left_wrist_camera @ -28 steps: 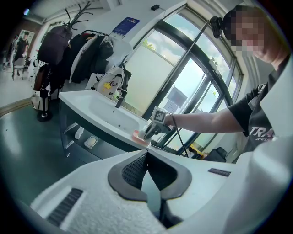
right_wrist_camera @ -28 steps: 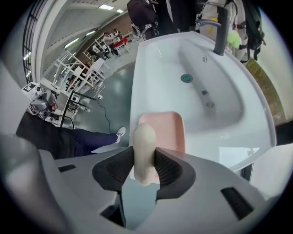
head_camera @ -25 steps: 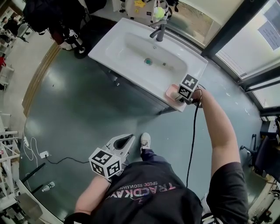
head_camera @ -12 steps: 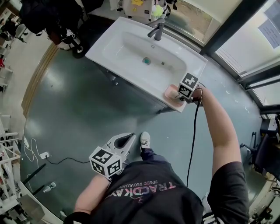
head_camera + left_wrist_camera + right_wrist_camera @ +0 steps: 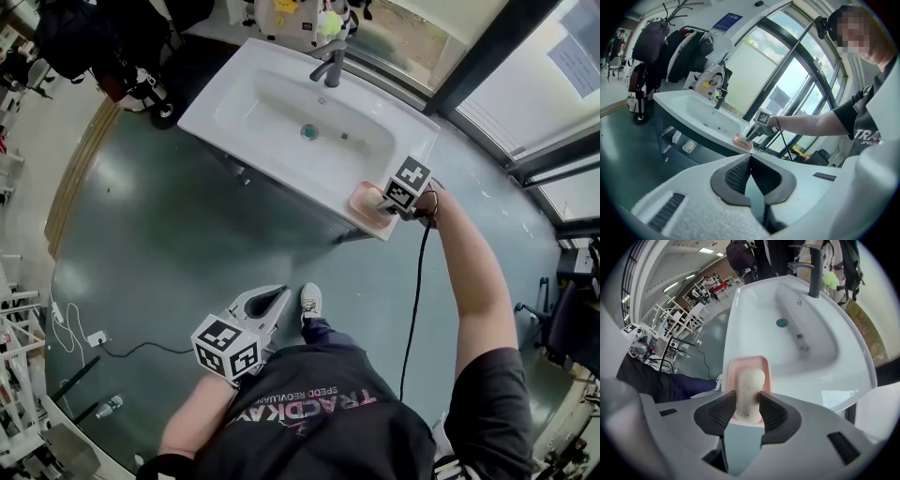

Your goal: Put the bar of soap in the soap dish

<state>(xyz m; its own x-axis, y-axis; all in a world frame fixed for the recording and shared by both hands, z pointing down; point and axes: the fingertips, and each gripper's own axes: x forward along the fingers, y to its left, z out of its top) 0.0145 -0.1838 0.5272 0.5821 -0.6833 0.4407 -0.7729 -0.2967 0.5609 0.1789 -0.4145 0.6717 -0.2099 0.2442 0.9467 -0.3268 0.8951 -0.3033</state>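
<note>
From where I stand, the pink, round-cornered plastic soap dish (image 5: 747,360) sits on the near right corner of the white ceramic washbasin (image 5: 843,362), at about one o'clock from the person's feet and close to the front edge. The pale cream oval bar of soap (image 5: 749,390) lies flat inside it, lengthwise, with its far end pointing to twelve o'clock in the right gripper view and the basin's drain (image 5: 782,323) up at about one o'clock.

The right gripper (image 5: 747,397) points steeply down over the dish. Its jaws have just been opening and now straddle the near end of the soap. A dark gap shows on the right side and the soap rests on the dish, so I judge it released. The left gripper (image 5: 750,159) hangs idle near the person's waist, at about seven o'clock from the dish in the head view, its jaws closed on nothing.

The placing looks done; what remains is a clean exit. The good way is to keep the jaws wide and draw the gripper straight back along its own line. That way neither pad drags a long side of the slick soap or tips the light dish off the corner.
</note>
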